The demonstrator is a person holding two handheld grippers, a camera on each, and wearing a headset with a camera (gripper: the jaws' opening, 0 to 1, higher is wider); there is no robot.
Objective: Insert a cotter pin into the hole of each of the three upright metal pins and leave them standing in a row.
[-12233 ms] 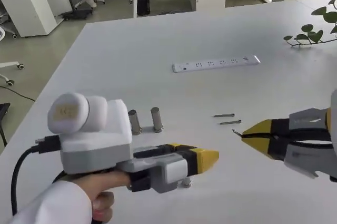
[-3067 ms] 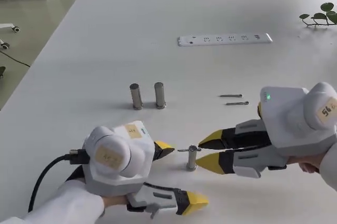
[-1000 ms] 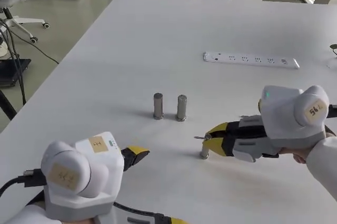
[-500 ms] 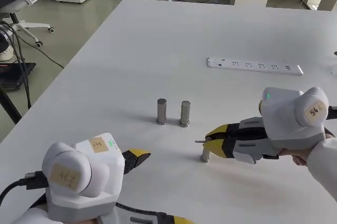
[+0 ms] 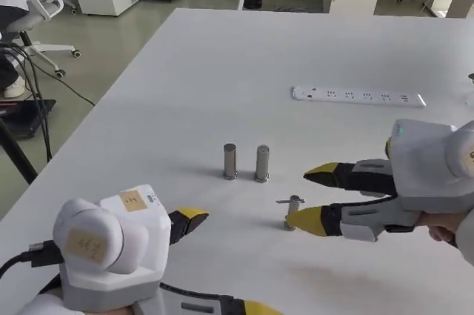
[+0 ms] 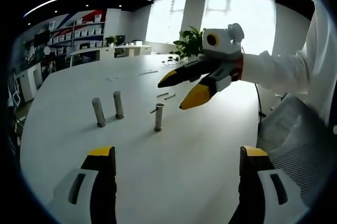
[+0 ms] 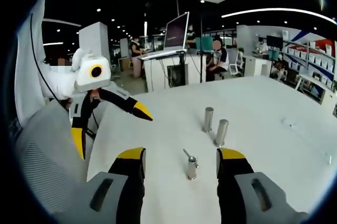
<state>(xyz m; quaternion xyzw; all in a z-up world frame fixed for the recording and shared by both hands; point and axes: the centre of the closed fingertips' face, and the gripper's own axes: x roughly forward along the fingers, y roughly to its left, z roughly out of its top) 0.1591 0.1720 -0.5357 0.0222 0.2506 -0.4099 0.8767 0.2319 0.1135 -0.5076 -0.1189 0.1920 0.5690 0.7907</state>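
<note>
- White workbench (image 5: 222,70) in an open office; a power strip (image 5: 358,96) lies across its far side and is taken as the reference.
- Two bare metal pins (image 5: 230,161) are seen upright and just beside each other, on the person's side of the power strip and well apart from it. No cotter pin is seen in either.
- A third metal pin (image 5: 294,213) stands farther from the power strip than that pair. A cotter pin (image 5: 286,201) is seen through its top, sticking out sideways.
- Progress is judged as one of three done. Two insertions are left, and the third pin is off the pair's line, so the row is not yet made.
- In the left gripper view, two thin slivers (image 6: 166,96) lie between the pins and the power strip. These are probably the spare cotter pins, but they are too small to confirm.
- Right gripper (image 5: 298,197): jaws spread wide and level either side of the third pin, nothing held, no contact seen.
- Left gripper (image 6: 176,153): jaws wide apart, empty, held low, farthest from the power strip.
</note>
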